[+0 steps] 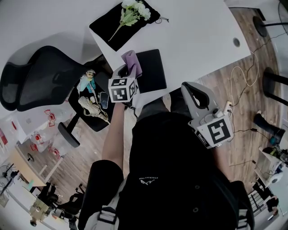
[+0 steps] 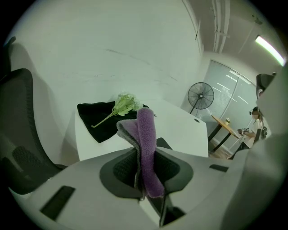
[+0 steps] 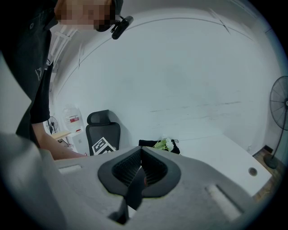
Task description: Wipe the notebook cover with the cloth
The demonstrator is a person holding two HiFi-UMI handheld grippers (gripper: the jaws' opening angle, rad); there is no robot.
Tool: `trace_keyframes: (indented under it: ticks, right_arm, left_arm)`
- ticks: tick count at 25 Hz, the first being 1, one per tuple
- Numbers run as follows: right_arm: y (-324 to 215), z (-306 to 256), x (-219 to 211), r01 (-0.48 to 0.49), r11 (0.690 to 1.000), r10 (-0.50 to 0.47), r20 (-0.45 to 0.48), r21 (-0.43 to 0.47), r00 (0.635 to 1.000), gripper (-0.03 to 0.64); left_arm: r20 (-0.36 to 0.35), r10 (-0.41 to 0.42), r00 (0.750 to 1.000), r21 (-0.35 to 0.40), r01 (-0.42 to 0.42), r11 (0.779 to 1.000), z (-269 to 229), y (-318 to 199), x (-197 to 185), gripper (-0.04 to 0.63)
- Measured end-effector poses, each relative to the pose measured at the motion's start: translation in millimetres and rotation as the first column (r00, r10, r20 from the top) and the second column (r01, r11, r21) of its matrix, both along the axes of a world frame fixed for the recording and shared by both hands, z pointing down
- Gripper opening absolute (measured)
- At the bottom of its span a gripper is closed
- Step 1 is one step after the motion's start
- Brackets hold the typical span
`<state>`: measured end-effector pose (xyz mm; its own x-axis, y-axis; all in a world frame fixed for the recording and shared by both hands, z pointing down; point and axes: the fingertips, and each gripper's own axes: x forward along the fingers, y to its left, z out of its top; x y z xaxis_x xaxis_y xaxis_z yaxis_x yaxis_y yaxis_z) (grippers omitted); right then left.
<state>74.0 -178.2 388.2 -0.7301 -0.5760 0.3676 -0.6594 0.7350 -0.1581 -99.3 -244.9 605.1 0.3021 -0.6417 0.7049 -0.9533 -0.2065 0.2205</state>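
A black notebook (image 1: pixel 153 71) lies at the near edge of the white table (image 1: pixel 193 36). My left gripper (image 1: pixel 128 72) hovers over the notebook's left side, shut on a folded purple cloth (image 1: pixel 132 62). In the left gripper view the cloth (image 2: pixel 146 134) stands up between the jaws of the left gripper (image 2: pixel 145 167), and one corner of the notebook (image 2: pixel 164 143) shows just behind it. My right gripper (image 1: pixel 188 89) is off the table, by the person's body. In its own view the right gripper (image 3: pixel 141 156) is shut, with nothing between its jaws.
A black cloth (image 1: pixel 108 28) with a sprig of white flowers (image 1: pixel 133 11) lies at the table's far side. A black office chair (image 1: pixel 40 81) with dolls (image 1: pixel 90 96) on a seat stands to the left. Cables (image 1: pixel 245 78) run over the wood floor. A fan (image 2: pixel 200 95) stands beyond the table.
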Motion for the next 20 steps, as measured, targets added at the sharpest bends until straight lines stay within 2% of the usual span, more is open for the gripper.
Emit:
trace_keyframes:
  ticks: [6, 13, 20]
  right_arm:
    - [3.1, 2.0, 1.7, -0.007, 1.000, 0.007, 0.001, -0.001, 1.000, 0.005]
    - [6.4, 2.8, 6.9, -0.025, 1.000, 0.025, -0.004, -0.002, 1.000, 0.005]
    - [7.0, 3.7, 15.6, -0.052, 0.999, 0.052, -0.007, -0.002, 0.999, 0.005]
  left_arm:
    - [-0.056, 0.073, 0.996, -0.016, -0.074, 0.997, 0.0, 5.5, 39.4, 0.083]
    - [-0.083, 0.166, 0.983, -0.051, -0.171, 0.984, 10.5, 16.1, 78.5, 0.083]
    - [-0.107, 0.204, 0.973, -0.099, -0.214, 0.972, 29.5, 22.4, 100.8, 0.083]
